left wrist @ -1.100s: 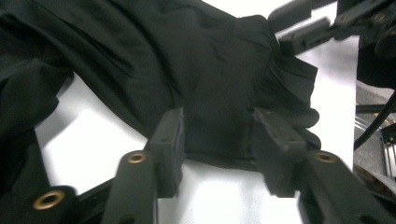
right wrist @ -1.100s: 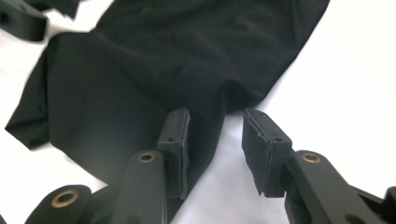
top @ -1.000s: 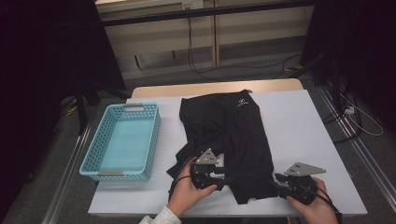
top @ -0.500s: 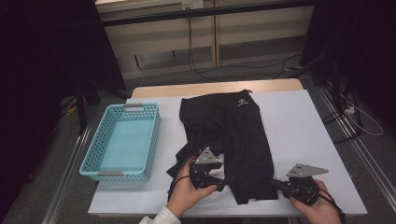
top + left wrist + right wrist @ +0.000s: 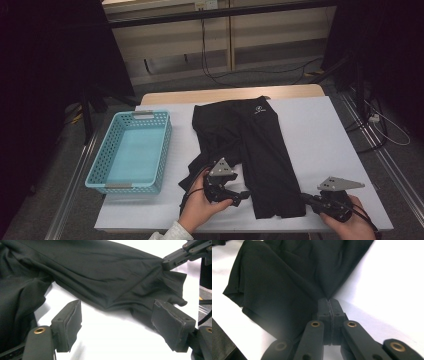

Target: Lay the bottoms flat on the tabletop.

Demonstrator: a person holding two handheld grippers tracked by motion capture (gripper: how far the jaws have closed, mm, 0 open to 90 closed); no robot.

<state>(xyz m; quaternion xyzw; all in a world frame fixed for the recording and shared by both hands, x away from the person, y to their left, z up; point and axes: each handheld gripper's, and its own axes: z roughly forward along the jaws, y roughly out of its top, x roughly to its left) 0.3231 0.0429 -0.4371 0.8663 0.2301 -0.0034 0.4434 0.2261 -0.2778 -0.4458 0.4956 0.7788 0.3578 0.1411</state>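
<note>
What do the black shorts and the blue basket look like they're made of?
Black shorts: soft matte knit fabric, probably a stretchy synthetic, since it drapes and creases finely. Blue basket: moulded plastic by the look of it, with lattice walls full of holes and a slight sheen.

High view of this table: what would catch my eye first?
A black fabric garment sprawls across the middle of the white table, with a light blue plastic lattice basket at its left. At the near edge, the right hand-held gripper pinches the garment's hem, while the left hand-held gripper stands open beside it.
</note>
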